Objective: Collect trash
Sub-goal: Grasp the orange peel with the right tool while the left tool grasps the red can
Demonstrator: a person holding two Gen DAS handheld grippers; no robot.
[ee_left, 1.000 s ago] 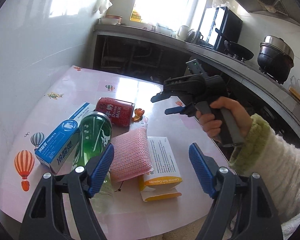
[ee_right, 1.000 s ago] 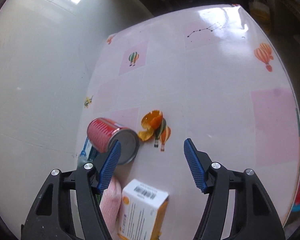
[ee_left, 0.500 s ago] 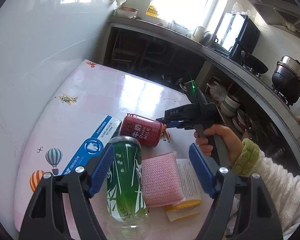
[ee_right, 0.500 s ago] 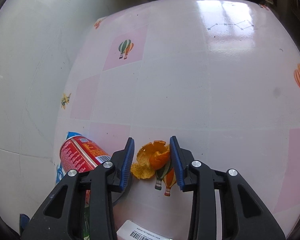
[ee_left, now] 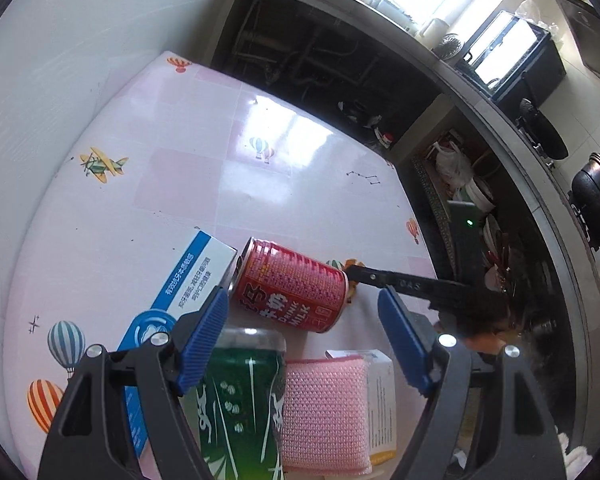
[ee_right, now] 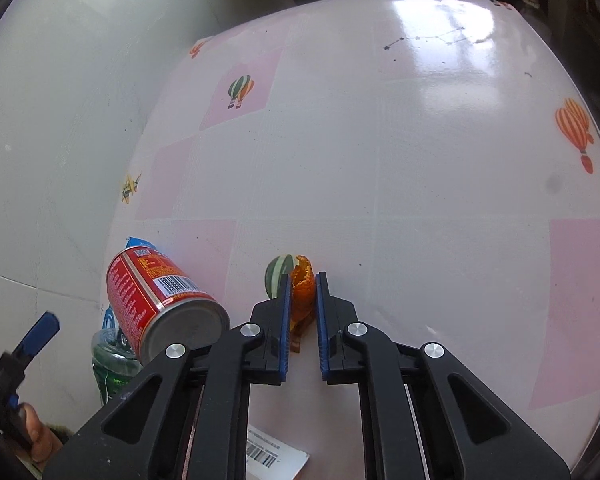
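A piece of orange peel [ee_right: 302, 292] lies on the pink-checked table [ee_right: 380, 160], and my right gripper [ee_right: 303, 280] is closing on it, both pads pressed against its sides. In the left wrist view that gripper's black fingers [ee_left: 400, 282] reach in from the right to the peel [ee_left: 354, 264] behind the red can. My left gripper [ee_left: 302, 300] hangs open over a red milk-drink can [ee_left: 292, 288] lying on its side and a green can [ee_left: 240, 400] below it, with nothing between its pads. The left gripper's blue tip [ee_right: 40, 332] shows at the right wrist view's left edge.
A blue-and-white carton [ee_left: 188, 280] lies left of the red can. A pink sponge [ee_left: 324, 404] rests on a white-and-orange box [ee_left: 382, 392]. A white wall [ee_left: 60, 80] borders the table's left side. A dark counter with pots [ee_left: 596, 196] runs along the right.
My right gripper came down over the orange peel and its jaws narrowed from wide apart onto it. The left gripper swung across the cans, still open, with the view tilting further down.
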